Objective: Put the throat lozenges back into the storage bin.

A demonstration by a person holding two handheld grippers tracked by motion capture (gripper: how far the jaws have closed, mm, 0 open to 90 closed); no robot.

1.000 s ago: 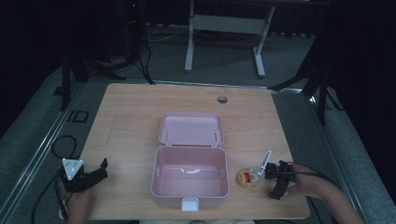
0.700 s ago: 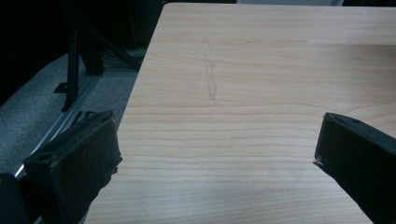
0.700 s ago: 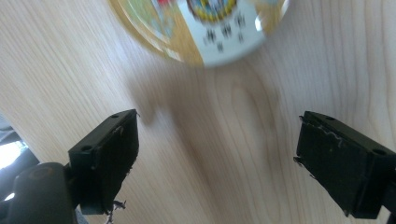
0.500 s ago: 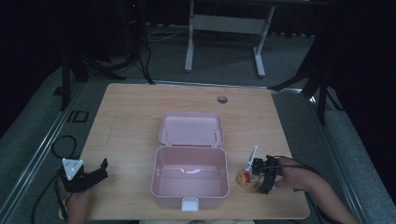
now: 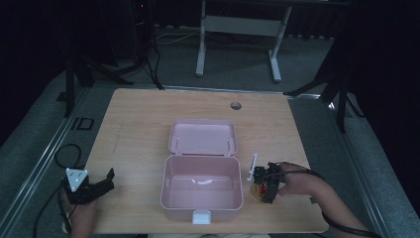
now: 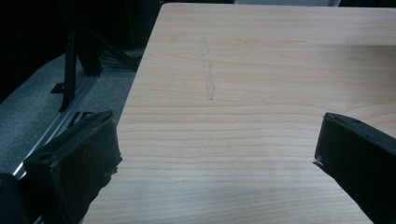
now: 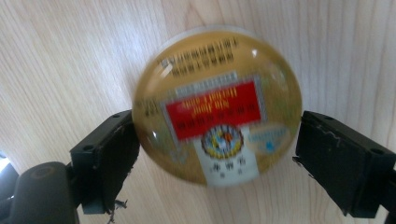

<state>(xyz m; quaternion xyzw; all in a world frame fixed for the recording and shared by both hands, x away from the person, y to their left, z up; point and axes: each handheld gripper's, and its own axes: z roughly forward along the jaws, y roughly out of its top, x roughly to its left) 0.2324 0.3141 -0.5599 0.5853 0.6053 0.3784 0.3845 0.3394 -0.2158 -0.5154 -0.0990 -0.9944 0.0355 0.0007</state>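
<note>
We are now straddling the round tin (image 7: 217,109), a domed gold case with a red label, which is lying flat on the wooden table (image 5: 133,129) between our right gripper (image 7: 217,149)'s jaws. A second ago this gripper was sitting off to the tin's far side; since then it has been closing in from the right and is now hanging directly over it. The left jaw is touching the tin's rim, or nearly; the right jaw is sitting just beside the opposite rim, so the jaws are still spread and not yet pinching. We judge a grasp is about to follow. Just to the gripper's left the pink box (image 5: 202,186) is standing open and empty, a likely destination. Our left gripper (image 5: 94,186) is resting well apart, jaws spread over bare wood, unmoved.
</note>
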